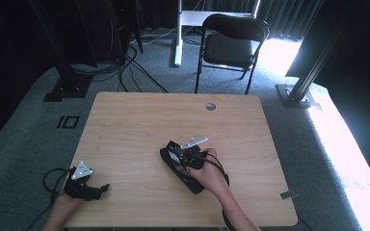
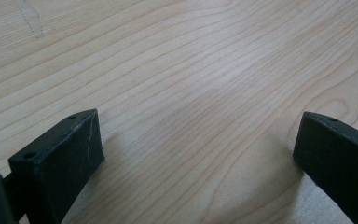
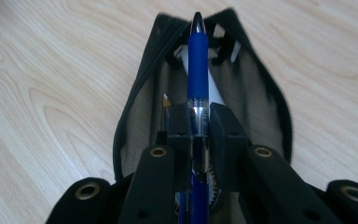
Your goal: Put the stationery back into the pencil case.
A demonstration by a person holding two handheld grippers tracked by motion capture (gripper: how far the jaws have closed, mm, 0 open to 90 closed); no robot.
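Wooden table (image 1: 139, 125) on grey carpet, black folding chair (image 1: 231, 41) beyond at 12 o'clock. Right gripper (image 3: 199, 122) – jaws pinching blue pen (image 3: 198, 60) at clear barrel, tip pointing to 12 o'clock over open black pencil case (image 3: 140, 112). Case lies right of table centre. Left gripper (image 2: 196, 140) at 7 o'clock table corner – jaws spread wide, nothing between, bare wood beneath.

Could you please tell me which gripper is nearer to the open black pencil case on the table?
Right. The right gripper hangs directly over the pencil case, shut on a blue pen. The left gripper sits open at the table's near-left corner, well apart.
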